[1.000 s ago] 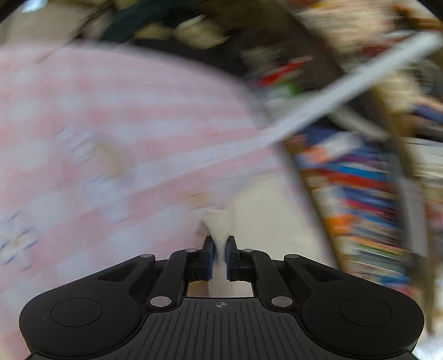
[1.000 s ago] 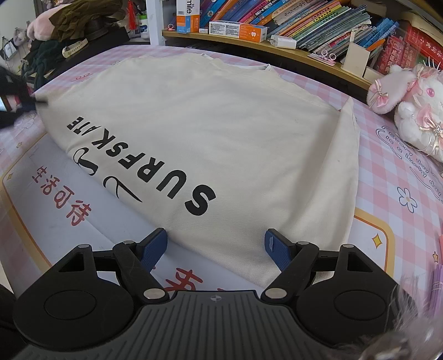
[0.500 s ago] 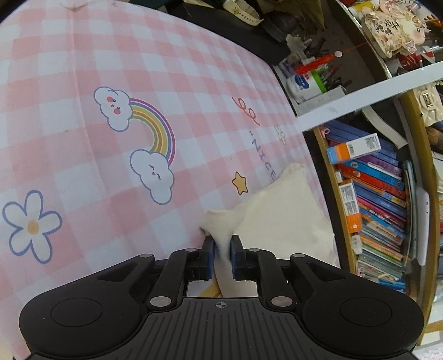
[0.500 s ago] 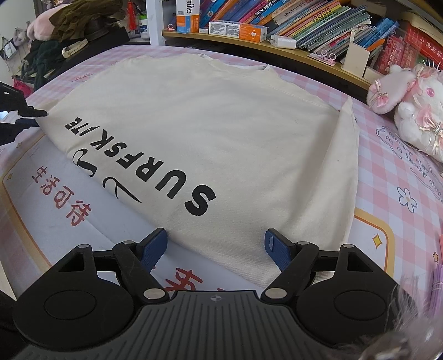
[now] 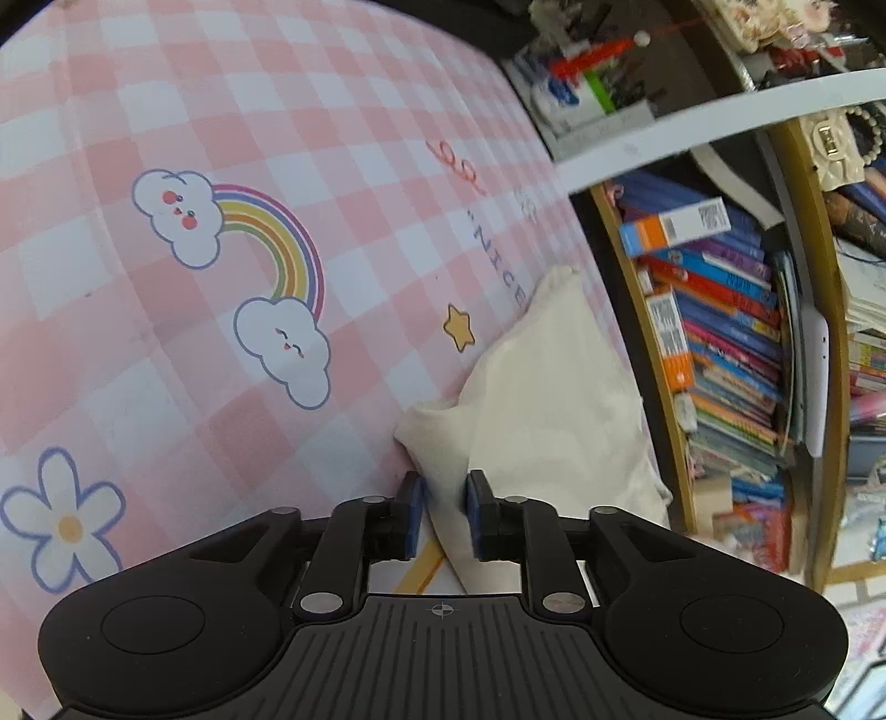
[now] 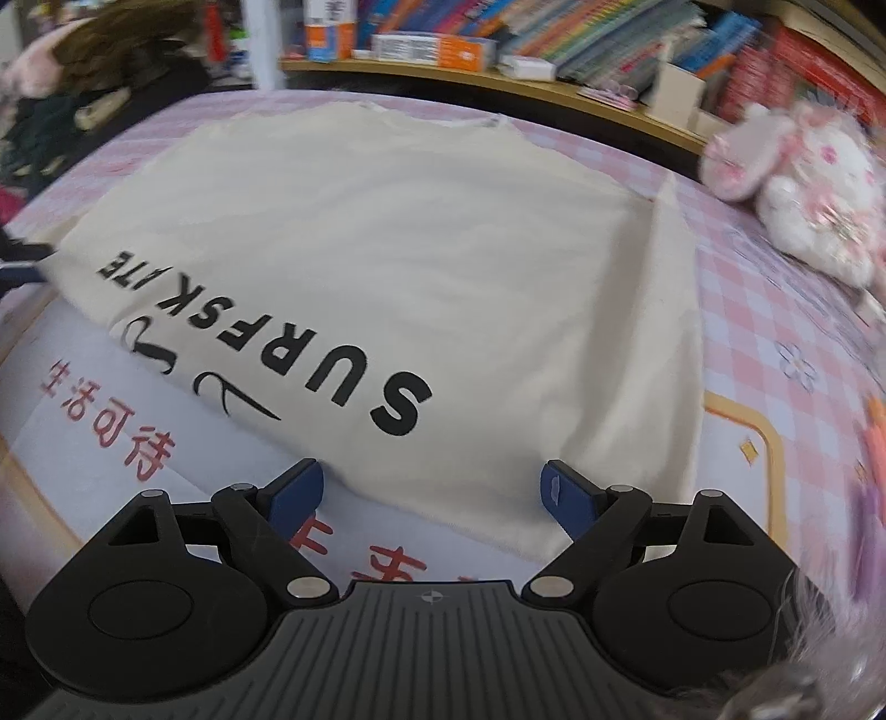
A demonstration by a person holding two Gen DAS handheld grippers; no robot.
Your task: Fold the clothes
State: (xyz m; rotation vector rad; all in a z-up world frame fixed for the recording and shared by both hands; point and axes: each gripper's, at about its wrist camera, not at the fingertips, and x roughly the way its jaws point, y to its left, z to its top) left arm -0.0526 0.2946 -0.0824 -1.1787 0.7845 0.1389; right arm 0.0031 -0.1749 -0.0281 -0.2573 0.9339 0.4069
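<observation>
A cream T-shirt (image 6: 415, 266) printed "SURFSKATE" lies flat on the pink checked tablecloth (image 5: 221, 111). In the left wrist view one corner of the T-shirt (image 5: 554, 410) rests on the cloth. My left gripper (image 5: 444, 509) stands over that corner with its jaws a small way apart and the fabric lying loose between them. My right gripper (image 6: 432, 493) hovers wide open over the shirt's near hem, holding nothing. This view is blurred by motion. The shirt's left corner reaches the dark tip of the other gripper (image 6: 22, 260) at the frame edge.
A bookshelf (image 5: 720, 332) packed with books runs along the table's far side, also seen as the shelf (image 6: 443, 50). A pink-and-white plush toy (image 6: 803, 205) sits at the right. A white mat with red characters (image 6: 111, 421) lies under the shirt's near edge.
My left gripper swung down to the table with the shirt corner, and its jaws have parted a little. The right gripper stays open and has begun to move, blurring its view.
</observation>
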